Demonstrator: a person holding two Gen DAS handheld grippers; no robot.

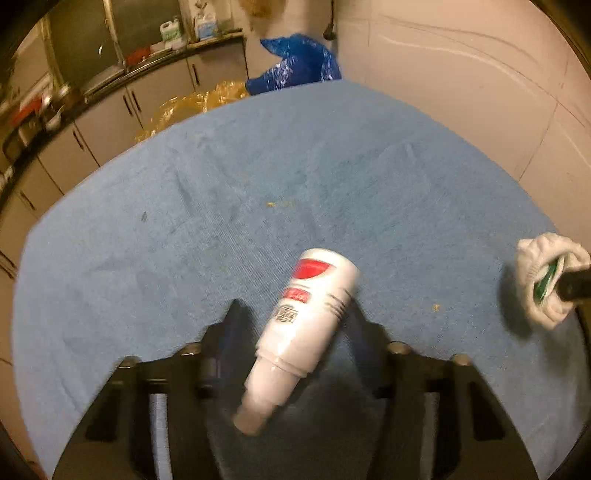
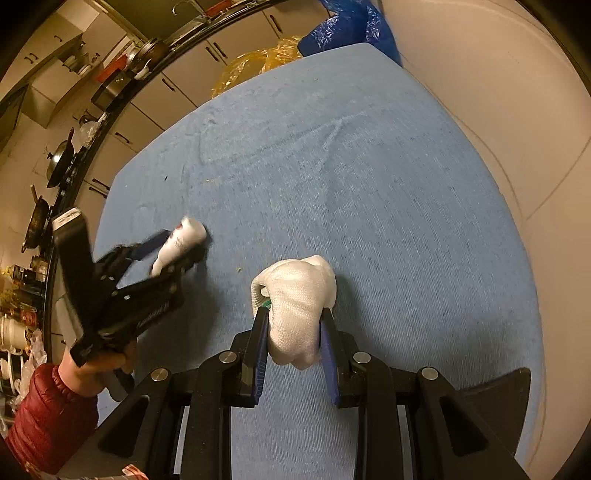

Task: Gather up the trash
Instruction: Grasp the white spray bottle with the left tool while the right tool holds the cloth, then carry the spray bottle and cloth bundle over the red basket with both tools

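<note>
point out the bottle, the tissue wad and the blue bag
bottle (image 1: 310,317), left wrist view, on its labelled body
tissue wad (image 2: 299,295), right wrist view, on its upper bulge
blue bag (image 1: 295,62), left wrist view, on its crinkled middle

A home kitchen: grey cabinet doors with dark handles (image 2: 173,88), a long countertop crowded with metal pans (image 2: 59,158), a sink tap (image 2: 184,5).

No legible text in either view. White bottle (image 1: 306,325) carries a red label patch, a smaller red patch and a dark emblem below them; all too blurred to read. In the right wrist view the same bottle's print is only a smear. Jugs (image 1: 171,33) on the far counter have green and blue labels, too small to read. Green print inside the white wad (image 1: 546,280): unreadable.
</note>
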